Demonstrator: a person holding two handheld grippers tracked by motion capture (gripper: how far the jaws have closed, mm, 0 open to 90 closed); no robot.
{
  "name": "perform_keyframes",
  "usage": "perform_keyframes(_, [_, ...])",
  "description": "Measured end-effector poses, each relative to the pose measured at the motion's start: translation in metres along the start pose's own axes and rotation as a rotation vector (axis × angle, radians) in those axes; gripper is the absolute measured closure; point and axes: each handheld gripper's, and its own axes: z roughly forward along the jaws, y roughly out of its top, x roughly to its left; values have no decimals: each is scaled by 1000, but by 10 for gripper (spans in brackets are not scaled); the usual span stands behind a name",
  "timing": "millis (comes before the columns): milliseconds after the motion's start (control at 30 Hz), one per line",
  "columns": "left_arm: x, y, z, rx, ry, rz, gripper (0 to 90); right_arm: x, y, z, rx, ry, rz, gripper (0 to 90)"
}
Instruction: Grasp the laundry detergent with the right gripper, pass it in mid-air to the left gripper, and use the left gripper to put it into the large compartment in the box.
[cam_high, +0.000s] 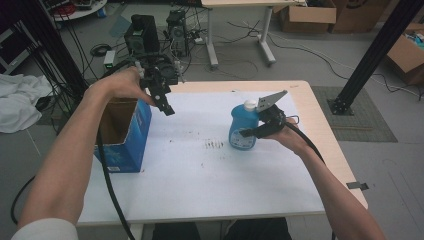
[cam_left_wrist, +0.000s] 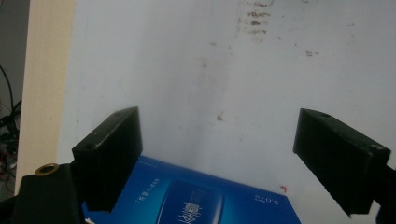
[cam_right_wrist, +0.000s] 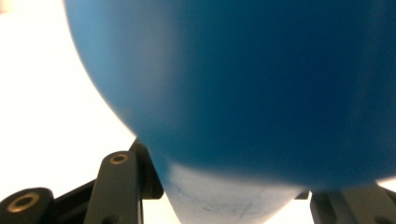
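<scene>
Item: blue bottle (cam_high: 244, 131), 3 o'clock on table (cam_high: 200, 190) | rigid, smooth, likely slippery; best gripped mid-body | right gripper (cam_high: 257, 131) pinching its body | left gripper (cam_high: 167, 107) spread, empty, above blue box (cam_high: 131, 135).

I am looking down at a table (cam_high: 305, 100) with a pale wooden top, its rim showing along the far edge and the right side. A white sheet (cam_high: 200, 175) is covering most of that top, and a patch of dark smudges (cam_high: 215, 145) is marking it near the middle. A blue box (cam_high: 131, 137) is standing on the sheet at the left edge, open at the top. A blue bottle (cam_high: 243, 127) with a white cap is sitting upright on the sheet, right of the smudges and well apart from the box. In the left gripper view I am seeing the same stained sheet (cam_left_wrist: 187, 70), the wooden rim (cam_left_wrist: 46, 70) and a printed face of the box (cam_left_wrist: 196, 205).
</scene>
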Motion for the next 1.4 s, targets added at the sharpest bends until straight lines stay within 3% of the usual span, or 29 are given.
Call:
perform_keyframes(433, [-19,25,-23,-21,25,88,159,24,41,-13,24,40,-94,465])
perform_keyframes(700, [-30,37,-36,-43,19,134,158,33,53,-10,39,56,-93,464])
perform_keyframes(1033, [-43,54,-31,-44,-11,177,157,39,62,-7,55,74,-96,464])
perform_keyframes(1400, [-50,65,-23,-106,-66,176,157,48,81,-1,34,106,-123,465])
